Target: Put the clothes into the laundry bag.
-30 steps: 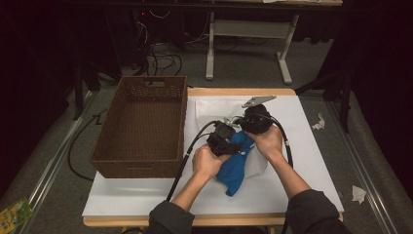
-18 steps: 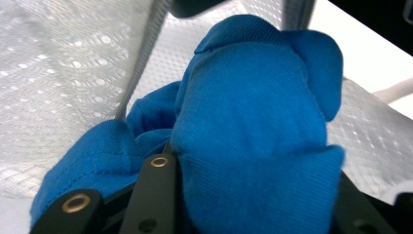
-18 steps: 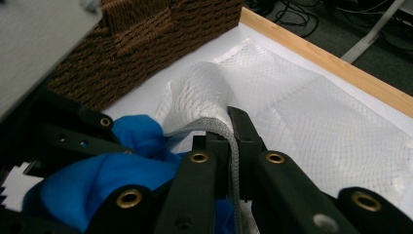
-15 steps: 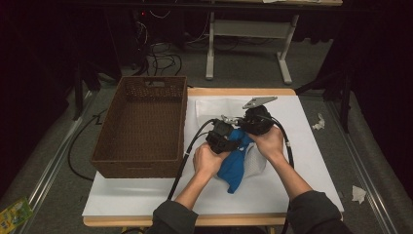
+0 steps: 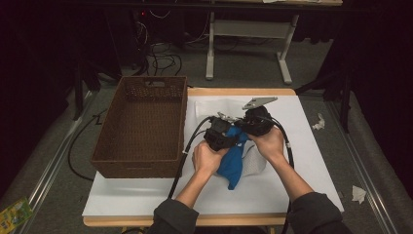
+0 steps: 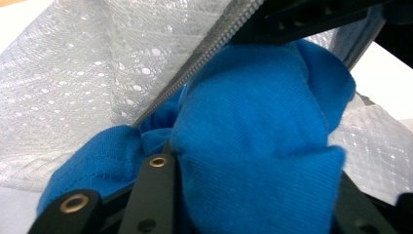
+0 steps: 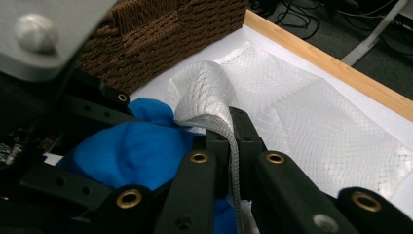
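No text, label, brand, number or sign could be read anywhere in these views. The green-and-yellow packet [image 5: 14, 213] on the floor, far to the left of the left gripper [image 5: 221, 136], carried printing too small and blurred to make out. The blue cloth [image 6: 253, 146] and the white mesh bag [image 7: 292, 117] by the jaws bore no lettering.

The basket [image 5: 141, 124] stands left of the cloth [image 5: 233, 161] and mesh bag [image 5: 253, 163] on the table [image 5: 272, 195].
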### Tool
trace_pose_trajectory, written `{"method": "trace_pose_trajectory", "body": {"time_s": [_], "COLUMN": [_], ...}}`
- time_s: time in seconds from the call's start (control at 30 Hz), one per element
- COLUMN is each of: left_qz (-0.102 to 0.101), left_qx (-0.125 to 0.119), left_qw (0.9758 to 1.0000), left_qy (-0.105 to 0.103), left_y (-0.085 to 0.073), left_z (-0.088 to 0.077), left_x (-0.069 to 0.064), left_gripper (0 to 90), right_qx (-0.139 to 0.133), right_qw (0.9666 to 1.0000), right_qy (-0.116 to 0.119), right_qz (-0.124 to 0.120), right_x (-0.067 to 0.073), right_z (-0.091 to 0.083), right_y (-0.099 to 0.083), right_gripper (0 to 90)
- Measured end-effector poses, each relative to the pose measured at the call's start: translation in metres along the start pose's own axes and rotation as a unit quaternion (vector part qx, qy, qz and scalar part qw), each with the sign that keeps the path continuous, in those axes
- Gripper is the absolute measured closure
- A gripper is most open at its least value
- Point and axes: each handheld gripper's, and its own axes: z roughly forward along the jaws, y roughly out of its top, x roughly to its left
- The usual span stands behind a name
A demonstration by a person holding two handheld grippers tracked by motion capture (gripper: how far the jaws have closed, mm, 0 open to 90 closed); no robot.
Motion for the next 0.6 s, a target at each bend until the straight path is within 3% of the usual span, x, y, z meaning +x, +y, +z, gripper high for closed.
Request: {"method": "trace_pose_trajectory", "body": {"time_s": [0.23,0.5,0.6], "left_qz": [-0.011,-0.013,-0.025], "left_qx": [0.003,0.019,0.02], "left_qw": [0.9999,0.9991,0.9987], "left_qy": [0.008,0.036,0.04], "left_y": [-0.001,-0.007,-0.009], "left_z": [0.008,0.017,0.021], "left_x": [0.003,0.011,0.014], "left_gripper": [63.5,63.1,63.0], "right_qx": [0.004,0.005,0.005], "right_qw": [1.0,0.9999,0.9999], "right_qy": [0.002,0.011,0.015], "right_qz": [0.004,-0.006,-0.006], "right_x": [0.002,0.006,0.009], "right_z": [0.003,0.006,0.008], "right_y": [-0.001,0.0,0.001], "right_gripper": [89.6,89.6,89.6]}}
